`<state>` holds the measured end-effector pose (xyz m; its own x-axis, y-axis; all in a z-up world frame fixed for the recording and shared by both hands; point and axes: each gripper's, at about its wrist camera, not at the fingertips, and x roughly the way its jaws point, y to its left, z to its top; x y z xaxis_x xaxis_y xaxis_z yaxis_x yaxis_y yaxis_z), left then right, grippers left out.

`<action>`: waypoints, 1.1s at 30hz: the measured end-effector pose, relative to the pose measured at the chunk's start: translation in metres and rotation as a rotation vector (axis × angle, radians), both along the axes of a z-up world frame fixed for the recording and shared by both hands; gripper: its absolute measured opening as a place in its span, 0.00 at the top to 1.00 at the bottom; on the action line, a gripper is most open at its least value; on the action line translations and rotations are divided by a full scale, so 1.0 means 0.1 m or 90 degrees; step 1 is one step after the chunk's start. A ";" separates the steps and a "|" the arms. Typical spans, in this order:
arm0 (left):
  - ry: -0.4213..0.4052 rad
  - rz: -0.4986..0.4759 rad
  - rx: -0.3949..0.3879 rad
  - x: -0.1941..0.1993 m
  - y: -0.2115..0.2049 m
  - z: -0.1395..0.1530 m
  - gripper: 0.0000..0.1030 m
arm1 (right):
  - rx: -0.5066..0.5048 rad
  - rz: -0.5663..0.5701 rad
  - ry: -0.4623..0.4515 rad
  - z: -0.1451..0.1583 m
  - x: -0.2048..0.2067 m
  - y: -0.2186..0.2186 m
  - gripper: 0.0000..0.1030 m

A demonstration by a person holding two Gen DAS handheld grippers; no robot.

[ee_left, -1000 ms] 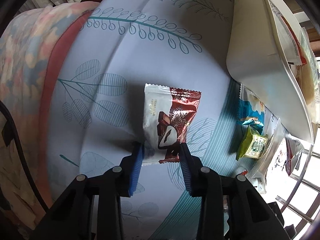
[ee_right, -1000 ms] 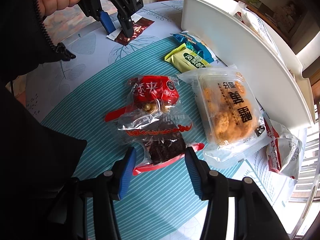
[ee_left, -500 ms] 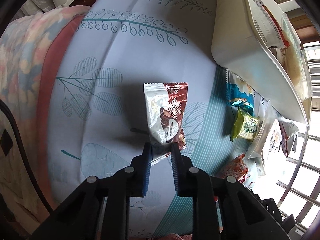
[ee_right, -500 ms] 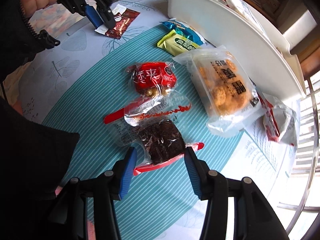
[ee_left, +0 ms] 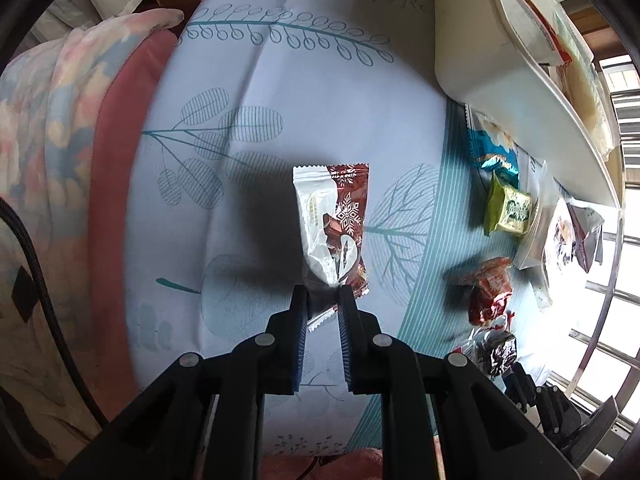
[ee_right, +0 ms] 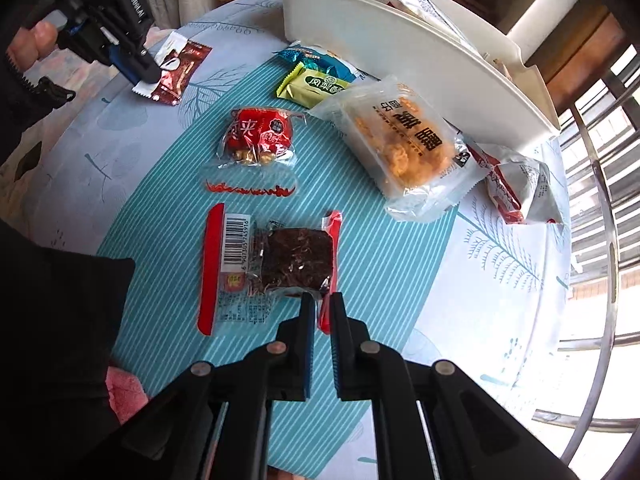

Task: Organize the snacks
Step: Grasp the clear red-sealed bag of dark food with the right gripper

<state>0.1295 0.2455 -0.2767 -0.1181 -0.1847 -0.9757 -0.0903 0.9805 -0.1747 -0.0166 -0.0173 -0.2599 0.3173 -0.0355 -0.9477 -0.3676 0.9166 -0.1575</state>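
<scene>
the chocolate packet (ee_left: 334, 224) lies on the tablecloth (ee_left: 280, 80), its near end pinched in the left gripper (ee_left: 323, 294). the right gripper (ee_right: 320, 302) is closed on the edge of the dark snack packet (ee_right: 296, 262). the white bin (ee_right: 400, 48) stands behind the other snacks.

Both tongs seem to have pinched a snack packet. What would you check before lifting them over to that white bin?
1. Left tongs shut on the brown packet: ok, though only its crimped end is pinched.
2. Right tongs shut on the dark snack: ok, gripping one red edge.
3. Dark snack free of the red nut bag: ok, they lie apart.
4. Room in the white bin: cannot tell, packets already sit inside.
5. Path to the bin: not ok for a low sweep; the cracker pack and green packet lie in front.
</scene>
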 end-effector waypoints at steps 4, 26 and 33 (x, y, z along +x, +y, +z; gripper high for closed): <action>0.011 -0.026 -0.001 -0.10 0.00 -0.03 0.87 | 0.064 -0.096 0.026 -0.01 0.02 -0.11 0.92; 0.027 -0.072 0.045 -0.04 -0.03 -0.13 0.55 | 0.392 -0.528 0.247 -0.16 -0.10 -0.79 0.46; 0.017 -0.091 0.057 0.09 -0.10 -0.14 0.48 | 0.486 -0.636 0.305 -0.28 0.04 -0.75 0.28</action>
<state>0.1386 0.2355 -0.2906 -0.1632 -0.0771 -0.9836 0.0470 0.9952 -0.0858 -0.0126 -0.0918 -0.2877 0.1006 0.5270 -0.8439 0.6299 0.6228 0.4640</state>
